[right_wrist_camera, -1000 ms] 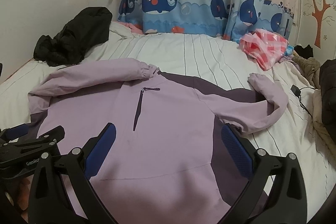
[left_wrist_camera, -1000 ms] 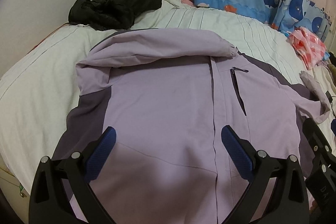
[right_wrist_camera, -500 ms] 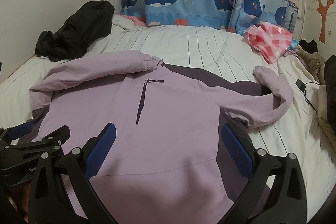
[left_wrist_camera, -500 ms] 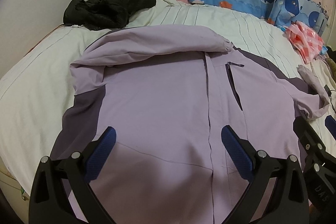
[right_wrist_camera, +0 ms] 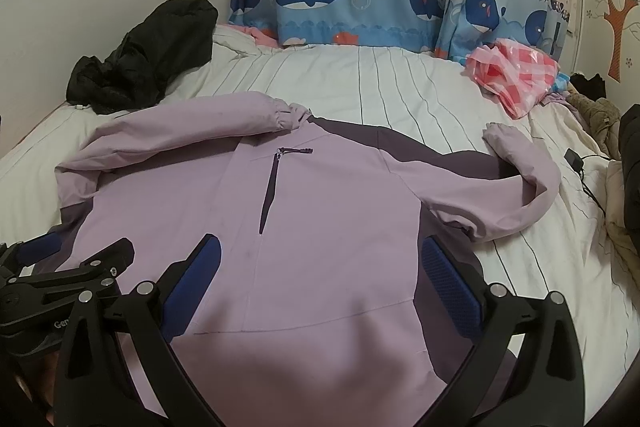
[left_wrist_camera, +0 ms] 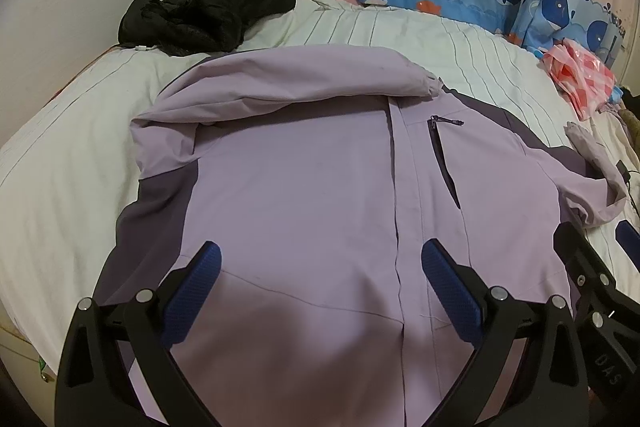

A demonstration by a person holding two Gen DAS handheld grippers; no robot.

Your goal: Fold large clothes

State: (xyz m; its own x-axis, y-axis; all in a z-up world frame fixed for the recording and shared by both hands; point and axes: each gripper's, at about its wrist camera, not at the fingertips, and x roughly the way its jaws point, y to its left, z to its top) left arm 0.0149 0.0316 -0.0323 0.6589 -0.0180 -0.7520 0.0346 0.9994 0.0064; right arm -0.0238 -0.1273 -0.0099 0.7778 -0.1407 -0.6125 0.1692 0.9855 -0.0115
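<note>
Both grippers, left and right, hover with fingers wide apart and empty over the jacket lying flat on the bed, and honestly the slick shell could slide so the folded-in sleeve flops back out if they pinch one layer.

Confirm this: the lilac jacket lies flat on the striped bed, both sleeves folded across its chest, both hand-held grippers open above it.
Only one sleeve of the lilac jacket is folded across; the other sleeve still trails onto the striped bed, as the right wrist view shows. Both the left hand-held gripper and the right hand-held gripper are open.
</note>
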